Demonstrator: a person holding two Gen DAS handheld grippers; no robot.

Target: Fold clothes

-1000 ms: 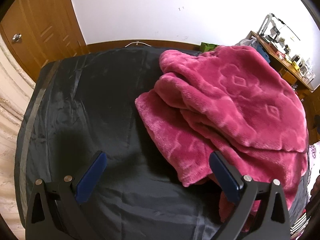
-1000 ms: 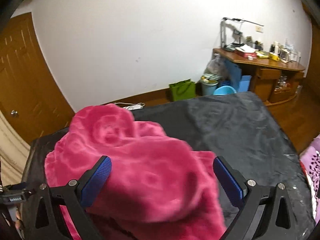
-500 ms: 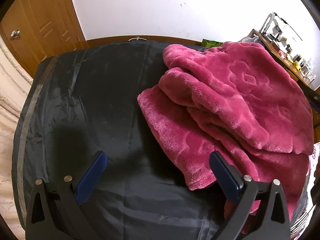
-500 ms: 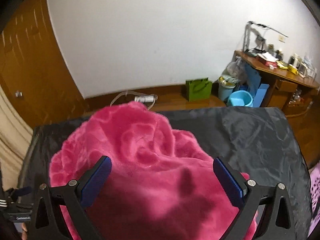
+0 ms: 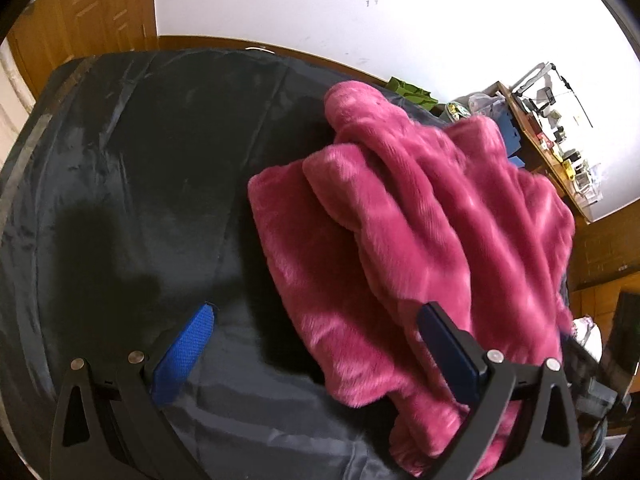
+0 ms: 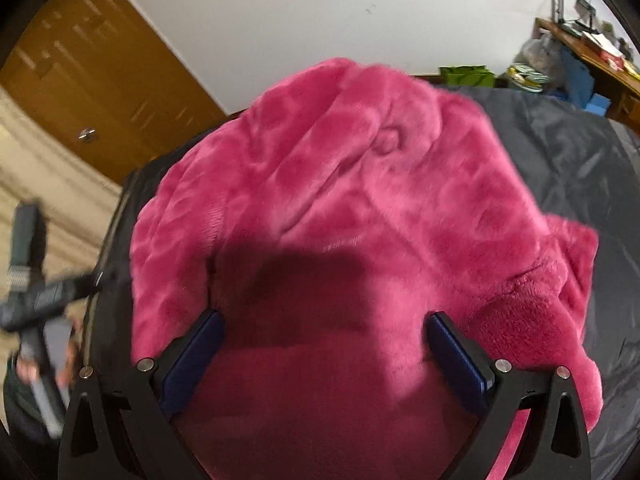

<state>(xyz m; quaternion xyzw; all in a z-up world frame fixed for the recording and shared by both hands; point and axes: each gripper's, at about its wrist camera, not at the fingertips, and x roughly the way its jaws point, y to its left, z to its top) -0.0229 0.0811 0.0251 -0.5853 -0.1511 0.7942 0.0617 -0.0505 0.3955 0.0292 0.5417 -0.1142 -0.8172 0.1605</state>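
A fluffy magenta garment (image 5: 420,232) lies bunched in loose folds on a dark cloth-covered surface (image 5: 132,168). My left gripper (image 5: 316,344) is open at the garment's near left edge, its right finger over the fleece and its left finger over bare cloth. From the right wrist camera the garment (image 6: 352,184) fills most of the view. My right gripper (image 6: 324,344) hovers open right above the fleece, casting a shadow on it. Neither gripper holds anything. The left gripper (image 6: 36,300), held by a hand, shows blurred at the far left.
The dark surface (image 6: 580,160) stretches out to the right of the garment. A wooden door (image 6: 96,92) stands at the back left, a cluttered wooden desk (image 5: 556,148) at the back right, and a green bag (image 6: 464,74) sits by the white wall.
Both grippers have moved in closer to the garment. The right one has dropped low over the fleece, and the left one has shifted right so its right finger overlaps the cloth edge.
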